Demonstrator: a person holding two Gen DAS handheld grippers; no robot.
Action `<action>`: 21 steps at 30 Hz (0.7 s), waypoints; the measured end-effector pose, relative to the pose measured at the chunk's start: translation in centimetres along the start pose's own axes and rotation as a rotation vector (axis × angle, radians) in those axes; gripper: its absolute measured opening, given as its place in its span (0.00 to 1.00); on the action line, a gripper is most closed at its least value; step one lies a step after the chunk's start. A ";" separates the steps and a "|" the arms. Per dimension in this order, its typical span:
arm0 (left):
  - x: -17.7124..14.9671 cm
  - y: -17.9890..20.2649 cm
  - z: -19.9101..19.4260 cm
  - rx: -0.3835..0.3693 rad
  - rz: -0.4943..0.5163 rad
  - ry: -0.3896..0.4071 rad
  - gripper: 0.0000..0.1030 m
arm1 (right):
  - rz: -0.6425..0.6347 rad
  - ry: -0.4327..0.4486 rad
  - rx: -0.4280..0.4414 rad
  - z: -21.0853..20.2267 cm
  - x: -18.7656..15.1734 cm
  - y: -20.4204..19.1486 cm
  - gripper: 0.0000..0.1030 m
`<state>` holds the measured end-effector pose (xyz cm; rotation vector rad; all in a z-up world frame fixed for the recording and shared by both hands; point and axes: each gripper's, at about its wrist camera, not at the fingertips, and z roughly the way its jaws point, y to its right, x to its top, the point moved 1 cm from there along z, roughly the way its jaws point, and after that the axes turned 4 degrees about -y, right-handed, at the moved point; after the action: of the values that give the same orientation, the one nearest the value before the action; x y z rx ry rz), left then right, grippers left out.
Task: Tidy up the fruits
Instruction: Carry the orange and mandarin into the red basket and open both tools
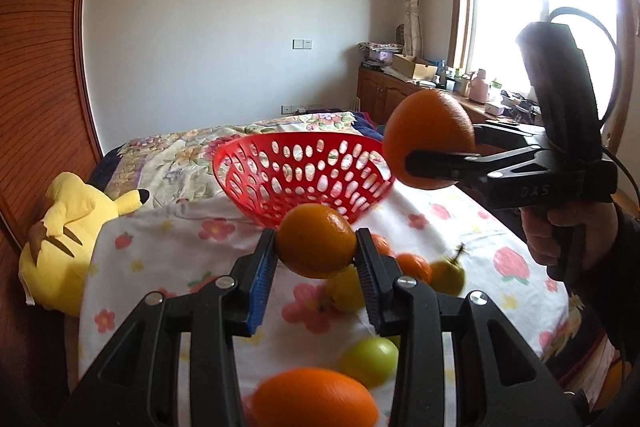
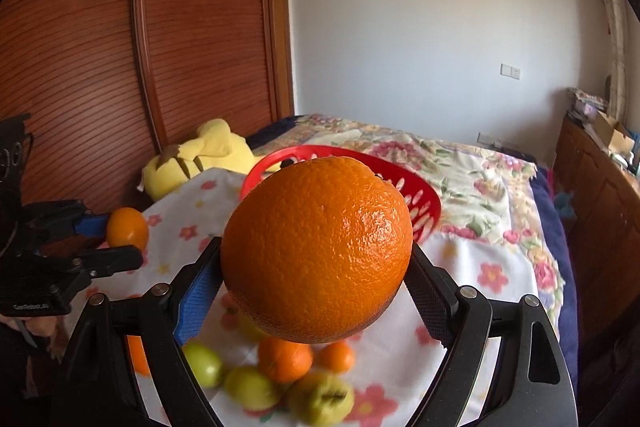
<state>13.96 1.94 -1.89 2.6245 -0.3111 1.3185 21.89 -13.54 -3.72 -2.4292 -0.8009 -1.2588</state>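
Item: two handheld grippers over a bed (image 1: pixel 460 223) spread with a floral sheet, both loaded. Left gripper (image 1: pixel 316 247): jaws pinching a small orange (image 1: pixel 316 241) at its sides, held aloft just short of the red basket (image 1: pixel 304 175), probably lined up for dropping in. Right gripper (image 2: pixel 316 267): jaws spread wide and clamped on a large orange (image 2: pixel 316 251), raised beside the basket's right rim in the left view; the wide grip suits the fruit's girth. Basket: perforated, appears empty, set on the sheet's far fold as the collecting point. Loose fruit (image 2: pixel 280 375) on the sheet below: oranges and green-yellow fruits bunched together, awaiting pickup. Plush toy (image 1: pixel 64 243): yellow, lying at the bed's left edge, clear of the work. Writing: "DAS" moulded on the right gripper's body; a label on the left gripper's body is too blurred to read reliably.
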 end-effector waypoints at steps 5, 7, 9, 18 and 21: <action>1.8 -0.9 2.1 0.009 0.007 -0.017 0.36 | -0.018 -0.057 0.028 4.3 1.9 1.6 0.85; 2.4 -1.4 3.3 0.017 0.013 -0.034 0.36 | -0.027 -0.073 0.029 5.6 2.2 1.9 0.85; 2.8 -1.7 4.3 0.020 0.016 -0.047 0.36 | -0.034 -0.097 0.032 7.2 2.5 2.2 0.85; 4.4 -2.7 8.7 0.029 0.024 -0.096 0.36 | -0.098 -0.243 0.047 12.9 2.4 2.9 0.85; 4.7 -3.1 9.8 0.030 0.024 -0.105 0.36 | -0.106 -0.273 0.057 13.9 2.5 3.1 0.85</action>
<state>25.01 1.86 -4.08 2.7288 -0.3422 1.2036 34.04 -8.42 -9.68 -2.5750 -1.0352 -0.9347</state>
